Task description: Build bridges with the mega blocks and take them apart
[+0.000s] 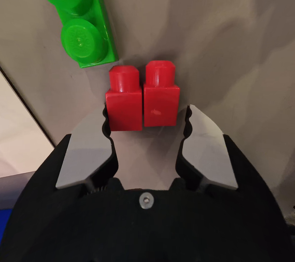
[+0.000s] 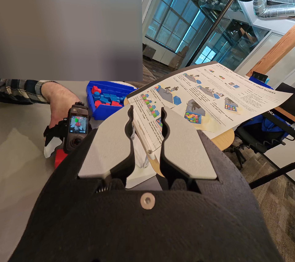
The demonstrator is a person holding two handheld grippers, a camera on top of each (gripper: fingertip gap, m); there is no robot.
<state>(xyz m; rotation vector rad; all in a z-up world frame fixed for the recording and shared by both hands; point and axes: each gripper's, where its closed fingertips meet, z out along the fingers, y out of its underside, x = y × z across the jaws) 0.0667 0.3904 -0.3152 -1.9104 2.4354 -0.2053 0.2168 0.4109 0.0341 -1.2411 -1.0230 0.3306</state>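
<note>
red blocks (image 1: 142, 107): glossy plastic (smooth) | table (image 1: 223, 46): matt grey

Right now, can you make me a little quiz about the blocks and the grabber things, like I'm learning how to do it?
1. How many red blocks lie between the left gripper's fingers?
2. True or false: the green block is stacked on top of the red ones.
3. The right gripper is: A) gripping a blue block, B) holding nothing, C) gripping the paper sheet.

Key
1. Two, side by side. The jaws are spread wide, with a clear gap at the right finger.
2. False. It lies apart on the grey table.
3. B. Its jaws are partly open in the air.
</note>
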